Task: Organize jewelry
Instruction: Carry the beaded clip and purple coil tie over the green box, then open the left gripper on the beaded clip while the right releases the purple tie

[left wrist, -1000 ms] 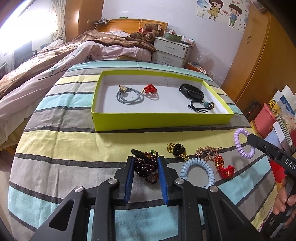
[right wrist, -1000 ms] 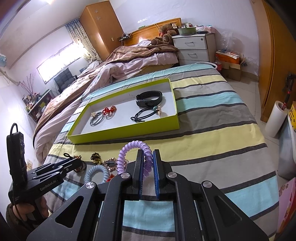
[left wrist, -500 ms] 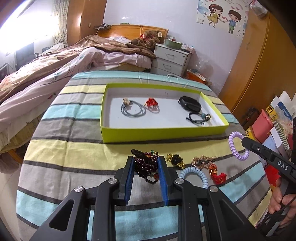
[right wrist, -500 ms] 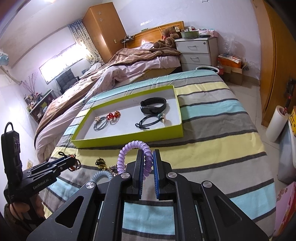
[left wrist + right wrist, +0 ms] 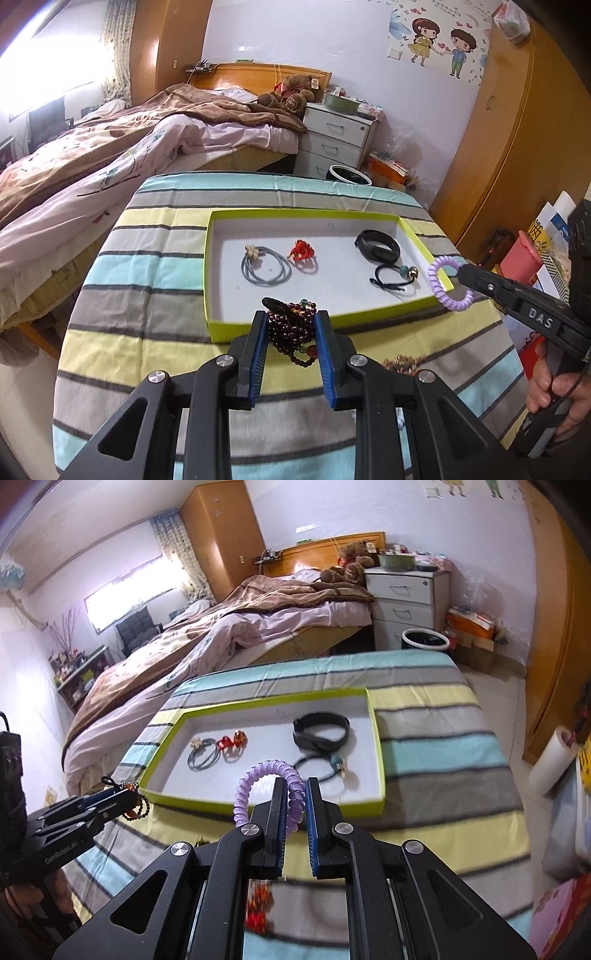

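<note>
Left gripper [image 5: 290, 325] clamps a dark red bead bracelet [image 5: 293, 332] between its blue pads, bunched, held in the air at the near wall of the yellow-green tray [image 5: 332, 317]. Right gripper [image 5: 294, 801] is pinched shut on one side of a purple coil hair tie [image 5: 267, 782]; the loop stands up to the left of the fingers, at the tray's near right corner. Tray already holds a grey hair tie [image 5: 264, 266], red charm [image 5: 301, 251], black band [image 5: 376, 245], black cord tie [image 5: 393, 278]. Bare white floor lies along the near wall. Striped cloth [image 5: 147, 266] is open on all sides of the tray.
</note>
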{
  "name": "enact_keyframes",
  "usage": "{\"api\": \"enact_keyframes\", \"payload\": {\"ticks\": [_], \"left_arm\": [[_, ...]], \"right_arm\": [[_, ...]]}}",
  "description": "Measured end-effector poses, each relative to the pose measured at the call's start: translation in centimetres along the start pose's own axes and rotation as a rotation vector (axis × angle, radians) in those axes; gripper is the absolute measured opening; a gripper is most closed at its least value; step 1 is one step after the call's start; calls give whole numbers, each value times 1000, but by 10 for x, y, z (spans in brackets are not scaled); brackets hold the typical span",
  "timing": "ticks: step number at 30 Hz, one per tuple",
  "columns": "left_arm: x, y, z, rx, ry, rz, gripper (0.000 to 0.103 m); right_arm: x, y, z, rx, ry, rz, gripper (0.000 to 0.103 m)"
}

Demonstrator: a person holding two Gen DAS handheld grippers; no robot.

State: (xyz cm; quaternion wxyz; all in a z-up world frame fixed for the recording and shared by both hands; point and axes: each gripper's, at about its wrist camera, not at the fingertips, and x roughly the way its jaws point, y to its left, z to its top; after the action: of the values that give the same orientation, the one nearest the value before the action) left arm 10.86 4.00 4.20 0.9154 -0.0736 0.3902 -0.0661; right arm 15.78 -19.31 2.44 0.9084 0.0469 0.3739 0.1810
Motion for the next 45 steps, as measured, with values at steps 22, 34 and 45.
{"api": "enact_keyframes", "payload": {"ticks": [22, 34, 45], "left_arm": [[74, 15, 31, -21, 91, -16, 26], [91, 23, 27, -43, 128, -4, 26], [94, 24, 26, -49, 135, -4, 26]], "right_arm": [[103, 14, 56, -96, 122, -20, 10], [132, 18, 59, -104, 185, 17, 10], [146, 20, 57, -126, 218, 0, 10]]}}
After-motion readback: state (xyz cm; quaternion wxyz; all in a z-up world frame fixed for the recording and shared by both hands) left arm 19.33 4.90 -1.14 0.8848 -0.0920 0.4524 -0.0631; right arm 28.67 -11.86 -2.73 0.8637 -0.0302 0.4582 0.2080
